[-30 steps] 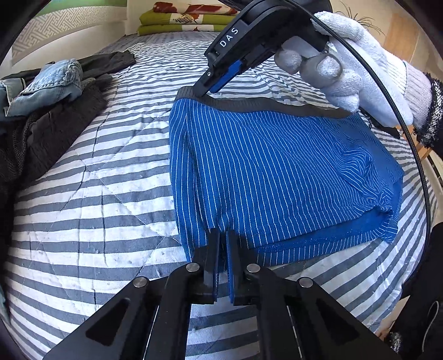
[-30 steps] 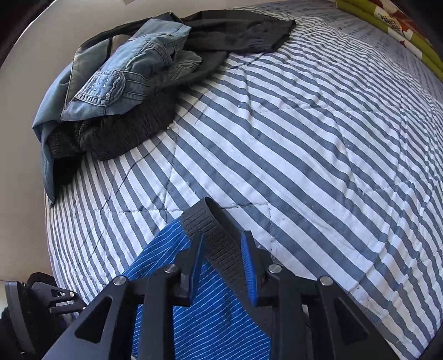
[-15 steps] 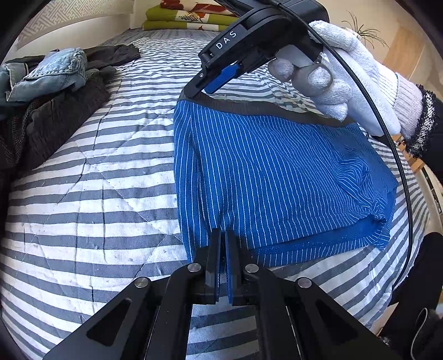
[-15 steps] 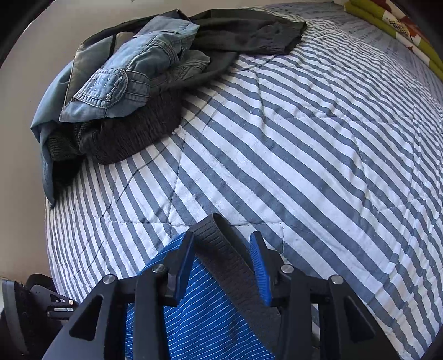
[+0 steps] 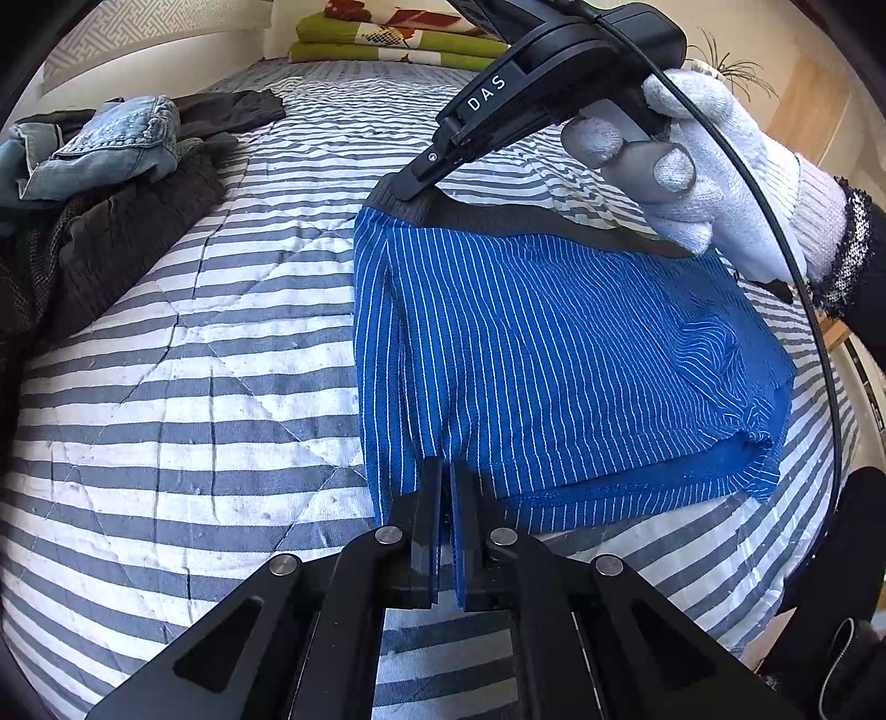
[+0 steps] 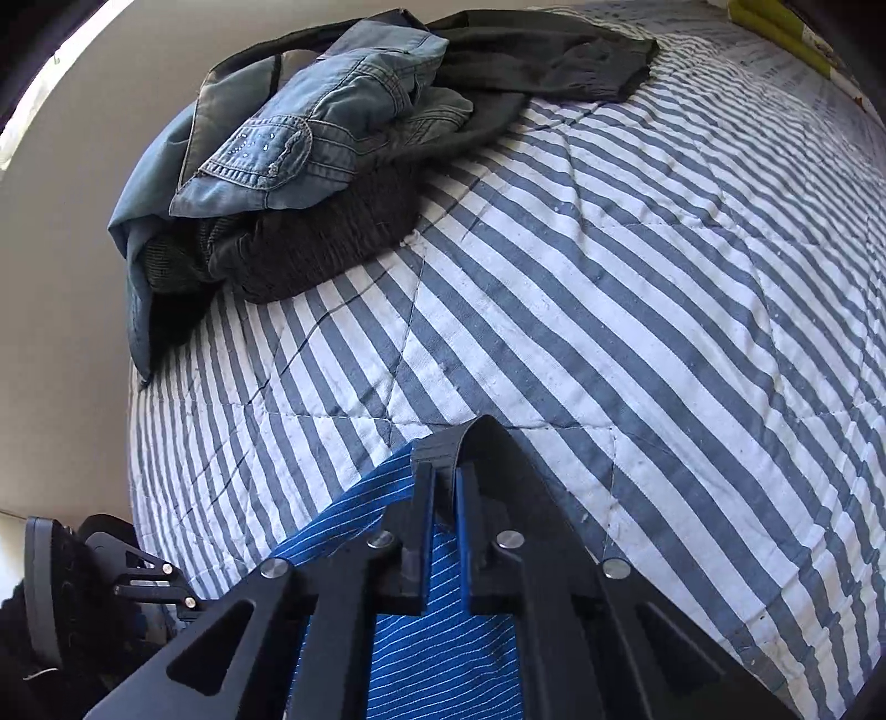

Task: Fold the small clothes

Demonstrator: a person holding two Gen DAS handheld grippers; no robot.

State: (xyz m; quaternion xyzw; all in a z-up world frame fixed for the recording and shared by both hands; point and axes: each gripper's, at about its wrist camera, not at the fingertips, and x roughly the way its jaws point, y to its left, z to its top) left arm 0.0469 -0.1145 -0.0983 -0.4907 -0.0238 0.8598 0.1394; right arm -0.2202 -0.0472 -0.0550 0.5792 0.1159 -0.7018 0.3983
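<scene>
Blue pinstriped underpants (image 5: 554, 354) with a dark grey waistband (image 5: 531, 219) lie flat on the striped bed. My left gripper (image 5: 446, 471) is shut on the hem of the near leg corner. My right gripper (image 5: 407, 188), held by a white-gloved hand (image 5: 709, 166), pinches the far left waistband corner. In the right wrist view that gripper (image 6: 444, 471) is shut on the grey waistband (image 6: 470, 437), which bulges up past the fingertips, with blue fabric (image 6: 443, 637) under the fingers.
A pile of denim (image 6: 310, 133) and dark clothes (image 6: 326, 249) sits at the bed's far left corner, also seen as the clothes pile (image 5: 105, 166). Green folded bedding (image 5: 387, 44) lies at the headboard end. Striped quilt (image 6: 637, 277) spreads to the left of the garment.
My right gripper went from open around the waistband to shut on it. The left gripper kept its hold on the hem; both views shifted slightly.
</scene>
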